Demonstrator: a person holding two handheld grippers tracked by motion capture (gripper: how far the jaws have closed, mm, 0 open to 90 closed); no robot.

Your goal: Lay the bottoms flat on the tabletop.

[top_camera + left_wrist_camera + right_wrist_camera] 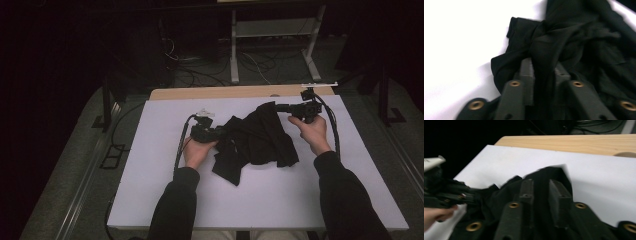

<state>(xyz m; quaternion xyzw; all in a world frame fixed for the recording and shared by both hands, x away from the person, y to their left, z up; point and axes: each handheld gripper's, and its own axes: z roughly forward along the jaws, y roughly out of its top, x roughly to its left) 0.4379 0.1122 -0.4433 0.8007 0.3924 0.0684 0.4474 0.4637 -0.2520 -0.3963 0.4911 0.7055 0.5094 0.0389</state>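
Observation:
A crumpled black cloth (255, 137) lies in the middle of the white table top (160, 120). My left gripper (220, 132) is at the cloth's left edge; in the left gripper view a bunched fold of cloth (564, 37) runs between its pads, and the left gripper (544, 67) is shut on it. My right gripper (280, 107) holds the cloth's far right corner, lifted a little off the table. In the right gripper view the cloth (506, 192) fills the gap of the right gripper (541, 185). The left gripper (446, 195) and its hand show at that view's left.
A strip of bare wooden table (215, 93) runs along the far edge beyond the white top. White surface lies free in front of the cloth and to both sides. Cables (181, 142) trail from each gripper. Behind the table stand metal frame legs (234, 50) and floor cables.

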